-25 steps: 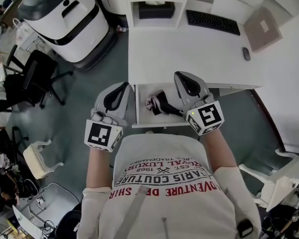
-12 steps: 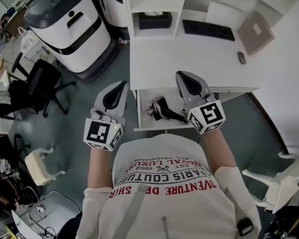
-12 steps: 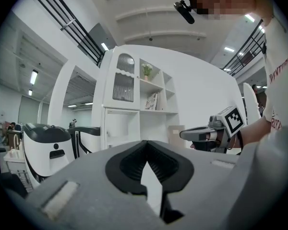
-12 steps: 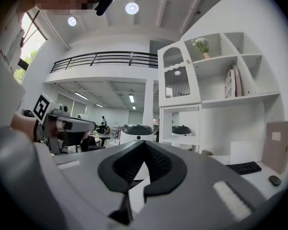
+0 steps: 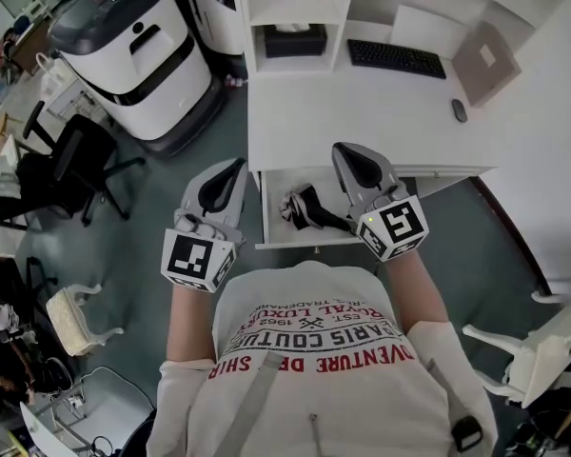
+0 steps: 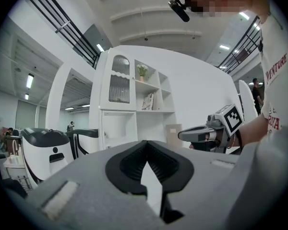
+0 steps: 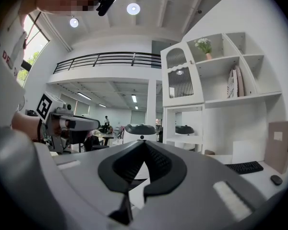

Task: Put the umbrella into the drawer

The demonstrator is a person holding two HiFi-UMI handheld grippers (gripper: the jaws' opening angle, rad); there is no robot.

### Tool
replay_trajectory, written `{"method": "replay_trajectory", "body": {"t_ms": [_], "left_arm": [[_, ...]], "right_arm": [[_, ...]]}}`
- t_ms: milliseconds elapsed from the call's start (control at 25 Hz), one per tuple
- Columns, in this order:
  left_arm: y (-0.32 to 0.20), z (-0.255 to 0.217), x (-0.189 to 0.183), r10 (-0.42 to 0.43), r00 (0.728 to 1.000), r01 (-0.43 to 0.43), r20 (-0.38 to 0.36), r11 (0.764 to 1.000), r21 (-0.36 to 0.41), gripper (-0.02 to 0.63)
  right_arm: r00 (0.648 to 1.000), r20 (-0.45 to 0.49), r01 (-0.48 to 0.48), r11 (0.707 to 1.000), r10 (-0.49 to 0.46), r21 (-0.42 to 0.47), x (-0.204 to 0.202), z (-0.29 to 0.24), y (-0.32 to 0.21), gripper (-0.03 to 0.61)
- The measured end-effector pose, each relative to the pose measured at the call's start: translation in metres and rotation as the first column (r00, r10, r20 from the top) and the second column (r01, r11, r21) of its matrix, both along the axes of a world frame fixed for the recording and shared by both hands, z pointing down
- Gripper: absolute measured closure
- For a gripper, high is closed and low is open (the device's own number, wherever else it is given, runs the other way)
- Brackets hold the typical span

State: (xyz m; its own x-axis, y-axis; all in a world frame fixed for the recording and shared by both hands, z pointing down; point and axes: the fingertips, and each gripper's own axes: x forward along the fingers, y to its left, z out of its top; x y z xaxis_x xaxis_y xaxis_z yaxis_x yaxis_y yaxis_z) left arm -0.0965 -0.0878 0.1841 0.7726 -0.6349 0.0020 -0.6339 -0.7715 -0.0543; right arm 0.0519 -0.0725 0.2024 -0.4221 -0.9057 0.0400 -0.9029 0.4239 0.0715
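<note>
The folded umbrella (image 5: pixel 306 208), black with a pinkish bunch of fabric at its left end, lies inside the open white drawer (image 5: pixel 274 228) under the desk. My left gripper (image 5: pixel 234 165) hovers left of the drawer, over the floor, shut and empty. My right gripper (image 5: pixel 344 149) hangs over the drawer's right part near the desk edge, also shut with nothing in it. In the left gripper view the jaws of the left gripper (image 6: pixel 145 143) meet at the tips. The right gripper view shows the right gripper (image 7: pixel 144 144) the same way. Both point level toward the shelving.
On the white desk (image 5: pixel 362 112) lie a keyboard (image 5: pixel 396 57), a mouse (image 5: pixel 458 110) and a brown board (image 5: pixel 489 63). A shelf unit holds a dark box (image 5: pixel 291 38). A large white machine (image 5: pixel 133 46) and a black chair (image 5: pixel 71 165) stand left; a white chair (image 5: pixel 542 341) stands right.
Both grippers have lifted a little, still shut. The umbrella stays where it lay in the open drawer.
</note>
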Motion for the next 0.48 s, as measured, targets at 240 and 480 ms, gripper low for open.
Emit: {"method": "replay_trajectory", "body": {"t_ms": [240,480], "left_arm": [[0.0028,0.0000,0.0046,0.006,1.000,-0.006,-0.007,1.000,0.000,0.607],[-0.0036,-0.0002,-0.0013,-0.010,1.000,0.010,0.004,1.000,-0.011,0.607]], "right_arm": [[1.000,0.009,-0.022,0.999,0.023,-0.024,-0.0002,0.0076,0.0009,0.578],[1.000,-0.027,-0.012,1.000,0.011,-0.014,-0.0016,0.0025,-0.0044,0.578]]}}
